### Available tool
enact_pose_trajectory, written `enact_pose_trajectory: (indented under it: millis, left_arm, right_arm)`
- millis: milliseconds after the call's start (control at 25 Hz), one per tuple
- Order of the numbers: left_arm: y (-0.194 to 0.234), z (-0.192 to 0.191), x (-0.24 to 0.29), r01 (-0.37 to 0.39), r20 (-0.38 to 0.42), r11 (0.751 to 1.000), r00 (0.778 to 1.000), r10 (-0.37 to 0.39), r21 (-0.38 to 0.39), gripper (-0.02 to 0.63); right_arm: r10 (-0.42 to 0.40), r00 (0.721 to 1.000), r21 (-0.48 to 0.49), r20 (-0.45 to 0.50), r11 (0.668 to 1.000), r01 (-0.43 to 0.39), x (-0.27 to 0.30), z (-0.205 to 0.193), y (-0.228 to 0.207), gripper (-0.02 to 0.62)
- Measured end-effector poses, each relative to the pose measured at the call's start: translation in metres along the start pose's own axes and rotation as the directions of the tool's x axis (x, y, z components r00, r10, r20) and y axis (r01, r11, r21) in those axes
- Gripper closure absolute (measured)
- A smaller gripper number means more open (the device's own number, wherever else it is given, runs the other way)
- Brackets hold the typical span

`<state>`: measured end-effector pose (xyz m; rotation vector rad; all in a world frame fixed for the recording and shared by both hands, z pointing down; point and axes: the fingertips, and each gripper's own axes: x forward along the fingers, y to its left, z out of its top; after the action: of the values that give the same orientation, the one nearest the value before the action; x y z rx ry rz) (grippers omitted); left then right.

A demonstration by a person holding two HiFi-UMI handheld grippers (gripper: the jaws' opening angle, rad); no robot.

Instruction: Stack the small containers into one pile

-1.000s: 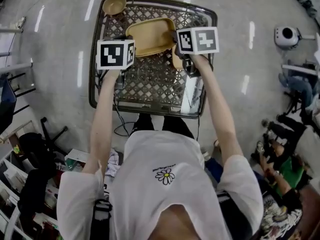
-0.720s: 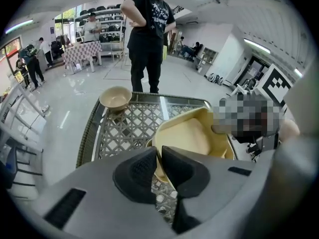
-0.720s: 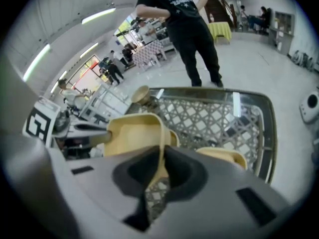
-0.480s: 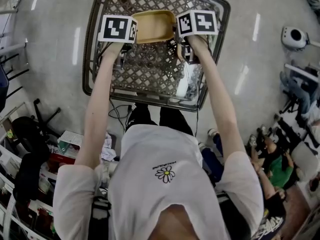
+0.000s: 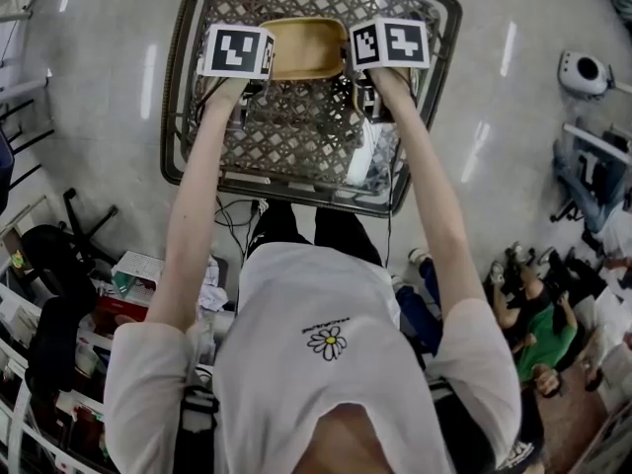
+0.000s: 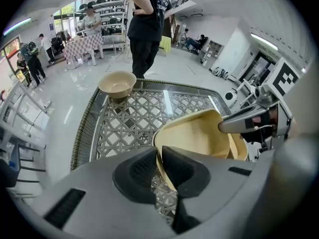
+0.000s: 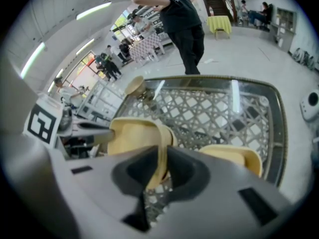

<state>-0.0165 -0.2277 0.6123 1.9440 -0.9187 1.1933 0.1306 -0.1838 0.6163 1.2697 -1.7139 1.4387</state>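
Note:
A tan rectangular tray (image 5: 304, 47) hangs between my two grippers above the lattice table (image 5: 296, 141). My left gripper (image 6: 158, 158) is shut on the tray's (image 6: 199, 133) near rim. In the right gripper view, my right gripper (image 7: 160, 166) has the opposite rim of the tray (image 7: 134, 133) between its pads; its jaws are opening, and the pads still touch the rim. A second tan container (image 7: 234, 156) lies on the table just right of that gripper and shows below its marker cube (image 5: 354, 99). A round tan bowl (image 6: 117, 83) stands at the table's far left corner.
The table has a raised dark metal rim (image 5: 176, 97). A person in black (image 6: 144, 14) stands just beyond its far edge. More people and furniture are farther back in the room. Bags and boxes (image 5: 59, 294) lie on the floor to my left.
The tray was tilted a second ago and now sits level between the two grippers. The head camera has shifted, so the table appears higher in the picture.

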Motion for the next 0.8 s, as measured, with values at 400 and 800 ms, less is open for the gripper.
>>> enact_pose_trajectory:
  millis: [400, 800]
  left_arm:
    - [0.002, 0.001, -0.003, -0.018, 0.021, 1.000, 1.000, 0.018, 0.011, 0.492]
    - [0.005, -0.011, 0.005, -0.006, -0.019, 1.000, 1.000, 0.005, -0.017, 0.551]
  right_arm:
    - [0.003, 0.999, -0.003, 0.033, 1.000, -0.003, -0.009, 0.000, 0.002, 0.480]
    - [-0.042, 0.999, 0.013, 0.016, 0.999, 0.041, 0.004, -0.004, -0.008, 0.548]
